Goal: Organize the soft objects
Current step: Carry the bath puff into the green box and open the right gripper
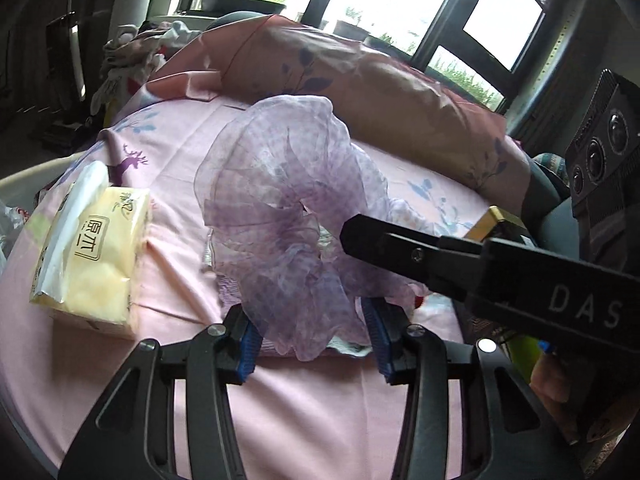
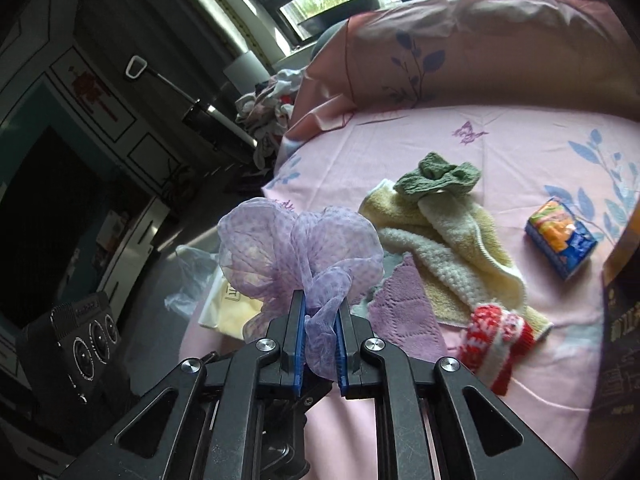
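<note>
One sheer lilac scarf [image 2: 296, 248] is lifted above the pink bedsheet [image 2: 500, 144], bunched into puffs. The right gripper [image 2: 320, 312] is closed tight on one gathered end of it. The left gripper [image 1: 312, 332] stands partly open with scarf folds hanging between its blue pads [image 1: 250, 344]; whether they press the cloth I cannot tell. On the sheet near it lie one pale yellow towel [image 2: 452, 256], one green knitted piece [image 2: 436, 178], one purple knitted cloth [image 2: 404, 312] and one red and white knitted item [image 2: 496, 340], partly overlapping. One yellow tissue pack [image 1: 92, 256] lies at the bed edge, and one small blue and orange pack [image 2: 560, 240] lies apart. One pink pillow [image 1: 360, 84] is behind. The clothes pile [image 2: 268, 108] beyond the bed is hard to make out.
</note>
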